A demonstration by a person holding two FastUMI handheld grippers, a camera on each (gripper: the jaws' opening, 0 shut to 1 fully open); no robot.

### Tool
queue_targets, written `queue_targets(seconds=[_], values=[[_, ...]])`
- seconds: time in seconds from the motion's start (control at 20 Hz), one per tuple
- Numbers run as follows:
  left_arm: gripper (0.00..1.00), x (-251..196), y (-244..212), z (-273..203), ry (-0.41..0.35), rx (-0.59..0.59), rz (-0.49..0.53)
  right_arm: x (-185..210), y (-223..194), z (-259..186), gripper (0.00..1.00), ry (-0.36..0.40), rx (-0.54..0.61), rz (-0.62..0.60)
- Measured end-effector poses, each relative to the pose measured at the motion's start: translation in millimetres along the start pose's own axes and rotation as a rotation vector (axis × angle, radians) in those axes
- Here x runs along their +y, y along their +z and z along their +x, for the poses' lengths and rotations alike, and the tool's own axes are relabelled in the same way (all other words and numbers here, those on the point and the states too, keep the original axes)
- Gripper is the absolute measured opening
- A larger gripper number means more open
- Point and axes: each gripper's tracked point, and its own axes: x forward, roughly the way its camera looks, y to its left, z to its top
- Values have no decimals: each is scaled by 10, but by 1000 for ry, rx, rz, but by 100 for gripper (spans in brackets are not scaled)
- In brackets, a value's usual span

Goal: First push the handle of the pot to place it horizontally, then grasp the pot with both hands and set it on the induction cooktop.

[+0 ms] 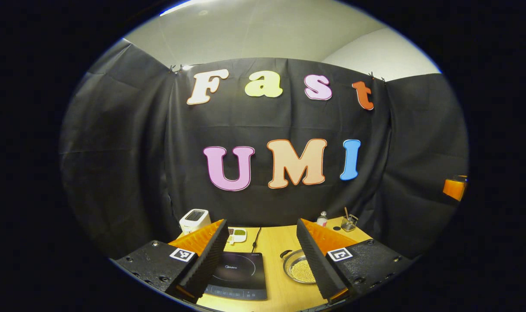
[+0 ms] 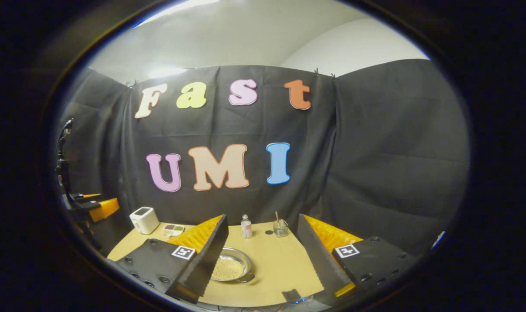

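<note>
A shallow steel pot (image 1: pixel 298 269) holding small pale beads sits on the wooden table, to the right of the black induction cooktop (image 1: pixel 239 273). In the left gripper view a dark loop handle (image 1: pixel 284 254) sticks out at its far left rim, and my right finger hides part of the pot. My left gripper (image 1: pixel 261 222) hangs open above the table's near edge, with nothing between its fingers. In the right gripper view the pot (image 2: pixel 230 267) lies low and left of centre, with a handle (image 2: pixel 248 277) at its near right. My right gripper (image 2: pixel 263 216) is open too, clear of the pot.
A white toaster (image 1: pixel 194 219) and a small dish (image 1: pixel 237 234) stand at the back left of the table. A little bottle (image 2: pixel 246 226) and a glass with a stick (image 2: pixel 280 227) stand at the back. The other gripper (image 2: pixel 91 207) shows far left.
</note>
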Motion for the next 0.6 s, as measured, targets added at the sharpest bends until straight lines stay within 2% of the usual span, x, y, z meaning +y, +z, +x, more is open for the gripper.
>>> queue_targets(seconds=[0.1,0.15,0.2,0.35,0.4,0.45,0.6], values=[[92,39,-26,-14,-6,2,0,67,-35,-28,96,-2,3,-4],[92,52,-35,-29,-10,2,0,107,-42,-48,100,-3,4,-3],[92,64,-41,-33,-15,3,2,141,-66,-70,96,-2,7,-1],[92,109,-78,-55,-33,0,10,256,-112,-96,96,1,10,7],[95,120,-79,-62,-37,0,16,294,-129,-95,96,4,13,9],[92,136,-90,-69,-41,-1,22,337,-148,-92,96,7,17,10],[92,178,-97,-91,-46,-3,27,488,-190,-60,96,29,29,13]])
